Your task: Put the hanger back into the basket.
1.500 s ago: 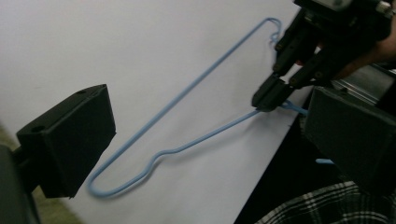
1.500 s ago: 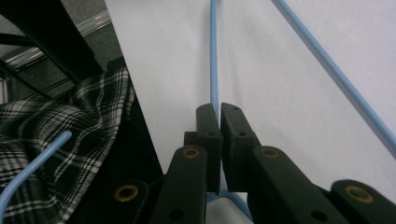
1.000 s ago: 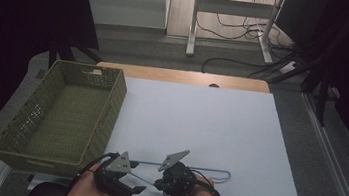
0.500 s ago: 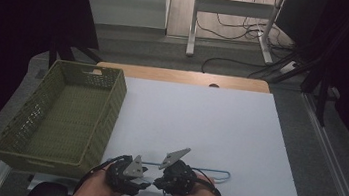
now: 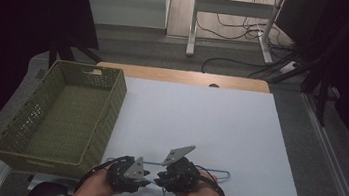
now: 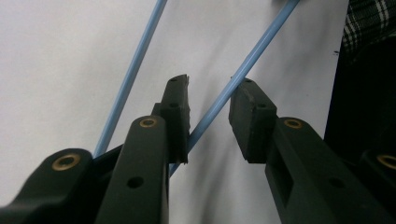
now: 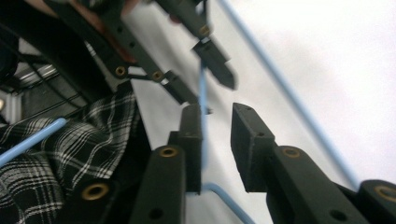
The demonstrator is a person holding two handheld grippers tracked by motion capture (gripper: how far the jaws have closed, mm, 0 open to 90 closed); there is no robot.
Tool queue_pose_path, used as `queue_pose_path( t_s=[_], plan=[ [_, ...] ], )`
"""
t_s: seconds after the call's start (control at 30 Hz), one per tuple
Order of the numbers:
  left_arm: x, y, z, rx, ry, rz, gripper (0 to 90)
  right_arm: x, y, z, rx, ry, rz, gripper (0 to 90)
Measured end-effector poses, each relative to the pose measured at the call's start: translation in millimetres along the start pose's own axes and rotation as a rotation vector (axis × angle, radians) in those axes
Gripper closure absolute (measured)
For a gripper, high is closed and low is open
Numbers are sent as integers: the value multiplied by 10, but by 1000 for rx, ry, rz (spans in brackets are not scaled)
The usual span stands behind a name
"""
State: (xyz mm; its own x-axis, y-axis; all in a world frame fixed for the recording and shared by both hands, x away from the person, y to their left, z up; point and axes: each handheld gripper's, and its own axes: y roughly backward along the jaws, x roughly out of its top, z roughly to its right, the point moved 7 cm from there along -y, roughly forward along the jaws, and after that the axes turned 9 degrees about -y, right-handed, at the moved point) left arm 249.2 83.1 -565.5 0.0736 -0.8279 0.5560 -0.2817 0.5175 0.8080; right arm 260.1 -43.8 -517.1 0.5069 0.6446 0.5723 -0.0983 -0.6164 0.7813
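Blue and thin, a light-blue wire clothes hanger (image 5: 188,171) lies flat at the near edge of the white counter (image 5: 209,127), right under the person's two hands. The left gripper (image 5: 145,179) has its jaws apart, one slanting rod of the hanger (image 6: 219,100) running between them and touching the inner face of the left jaw, a second rod lying just beside. The right gripper (image 5: 159,175) is apart too; in its own view a blue rod (image 7: 202,116) stands against the left jaw with a gap to the other jaw, so nothing is clamped. The left gripper's tips (image 7: 212,51) show just beyond it, by the same rod.

By its look the hanger should be light and fairly stiff, yet smooth and round, so it may roll or slip between flat pads; a straight stretch of rod, squarely across the pads, seems the best hold, not the curved corner.

Farther off on the left stands an olive-green woven plastic basket (image 5: 112,98), partly over the counter's left edge. Beyond the counter, cables lie across the grey floor (image 5: 168,52).
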Motion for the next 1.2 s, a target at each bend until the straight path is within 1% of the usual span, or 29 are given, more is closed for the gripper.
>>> queue_pose_path(
  t_s=[0.03, 0.1, 0.13, 0.17, 0.2, 0.23, 0.27, 0.3, 0.33, 0.43, 0.47, 0.53, 0.57, 0.6, 0.63, 0.67, 0.77, 0.8, 0.83, 0.87, 0.93, 0.97, 1.0, 1.03, 1.07, 1.1, 1.13, 1.17, 1.2],
  plan=[
    [4, 14, -7, 4, -1, 3, 684, 14, 53, 22, -6, 2, 12, 714],
    [8, 41, -27, 11, 1, 12, 686, 23, 225, 107, -27, 2, 40, 688],
    [10, 65, -46, 15, 9, 18, 687, 0, 367, 207, -53, 2, 67, 662],
    [10, 65, -46, 15, 9, 18, 688, 0, 367, 207, -53, 2, 67, 662],
    [13, 88, -69, 20, 16, 32, 688, -52, 477, 296, -63, -16, 83, 639],
    [13, 88, -69, 20, 16, 32, 688, -52, 477, 296, -63, -16, 83, 639],
    [19, 111, -88, 27, 22, 44, 688, -120, 540, 365, -78, -17, 83, 608],
    [19, 111, -88, 27, 22, 44, 687, -120, 540, 365, -78, -17, 83, 608],
    [26, 133, -106, 30, 31, 54, 685, -202, 573, 411, -87, -16, 81, 584],
    [31, 147, -123, 30, 38, 61, 683, -254, 572, 422, -83, -12, 74, 556],
    [35, 158, -145, 39, 44, 67, 683, -313, 538, 432, -93, 16, 63, 529],
    [39, 163, -153, 39, 48, 70, 684, -331, 512, 428, -94, 28, 58, 520],
    [44, 169, -161, 41, 52, 75, 684, -343, 483, 427, -103, 40, 51, 514],
    [53, 178, -178, 44, 59, 85, 685, -349, 419, 426, -114, 76, 40, 509],
    [53, 178, -178, 44, 59, 85, 685, -349, 419, 426, -114, 76, 40, 509],
    [61, 190, -200, 50, 63, 90, 686, -339, 350, 436, -126, 109, 29, 509],
    [71, 206, -228, 54, 73, 99, 690, -306, 267, 449, -145, 157, 25, 514],
    [76, 212, -239, 55, 78, 105, 690, -306, 267, 449, -145, 157, 25, 514],
    [80, 218, -249, 55, 81, 109, 693, -292, 245, 450, -151, 164, 26, 524],
    [83, 223, -257, 54, 83, 110, 695, -261, 204, 456, -163, 200, 31, 567],
    [91, 226, -275, 52, 88, 116, 695, -238, 167, 466, -193, 236, 24, 661],
    [91, 226, -275, 52, 88, 116, 693, -238, 167, 466, -193, 236, 24, 661],
    [89, 228, -279, 52, 85, 113, 693, -228, 160, 471, -208, 259, 22, 715],
    [101, 241, -286, 67, 92, 128, 653, -205, 169, 477, -227, 292, 26, 777],
    [101, 241, -286, 67, 92, 128, 613, -205, 169, 477, -227, 292, 26, 777],
    [110, 271, -301, 83, 100, 137, 613, -198, 178, 475, -233, 307, 31, 795],
    [135, 329, -329, 120, 118, 164, 527, -167, 240, 438, -238, 341, 51, 862],
    [135, 329, -329, 120, 118, 164, 488, -167, 240, 438, -238, 341, 51, 862],
    [169, 421, -354, 130, 149, 216, 461, -137, 311, 406, -205, 286, 65, 866]
  ],
)
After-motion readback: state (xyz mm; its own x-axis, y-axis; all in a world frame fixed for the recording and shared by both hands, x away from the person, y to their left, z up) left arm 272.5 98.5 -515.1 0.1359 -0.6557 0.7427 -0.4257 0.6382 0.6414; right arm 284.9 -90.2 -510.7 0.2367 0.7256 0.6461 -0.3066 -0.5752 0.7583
